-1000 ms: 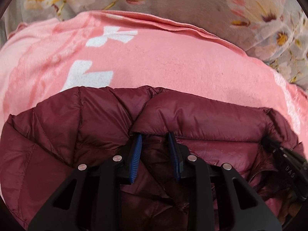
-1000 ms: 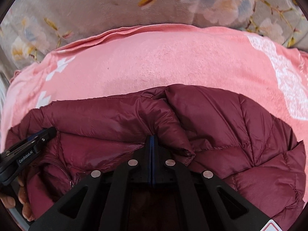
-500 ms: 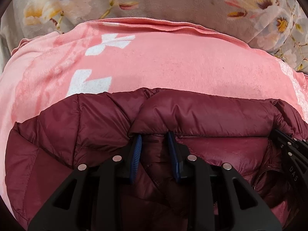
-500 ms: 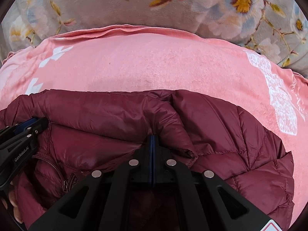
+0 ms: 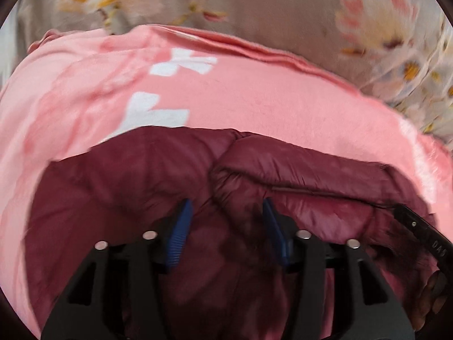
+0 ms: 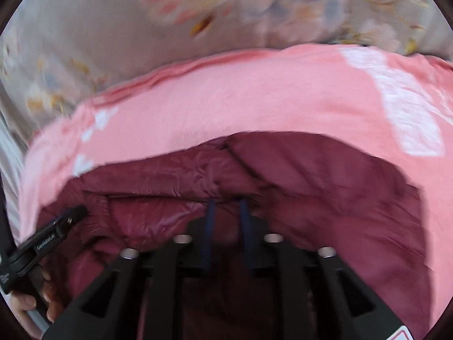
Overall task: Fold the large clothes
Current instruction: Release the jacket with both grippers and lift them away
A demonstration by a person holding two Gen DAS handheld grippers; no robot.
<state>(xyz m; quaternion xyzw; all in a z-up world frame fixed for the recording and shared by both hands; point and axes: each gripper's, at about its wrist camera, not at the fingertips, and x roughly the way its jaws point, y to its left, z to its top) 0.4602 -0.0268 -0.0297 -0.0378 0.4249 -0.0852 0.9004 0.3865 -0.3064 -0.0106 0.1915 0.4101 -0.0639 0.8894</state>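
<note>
A dark red puffer jacket [image 5: 297, 175] lies on a pink blanket [image 5: 269, 96], with its padded collar edge folded over toward the far side. It also shows in the right wrist view [image 6: 325, 175]. My left gripper [image 5: 226, 212] is open, its blue pads spread wide over the jacket beside the collar fold. My right gripper [image 6: 228, 206] is open by a narrow gap, with its fingertips just under the collar fold. Each gripper shows at the edge of the other's view, the right one [image 5: 419, 232] and the left one [image 6: 53, 235]. Both views are blurred by motion.
The pink blanket with white prints [image 6: 405, 107] lies on a grey flowered bedsheet [image 6: 99, 28] that fills the far side. The sheet also shows in the left wrist view [image 5: 283, 8]. A hand [image 6: 34, 303] holds the left gripper's handle.
My left gripper has opened wider. My right gripper, shut on the collar fold before, has opened a little and let it go. Both views have shifted.
</note>
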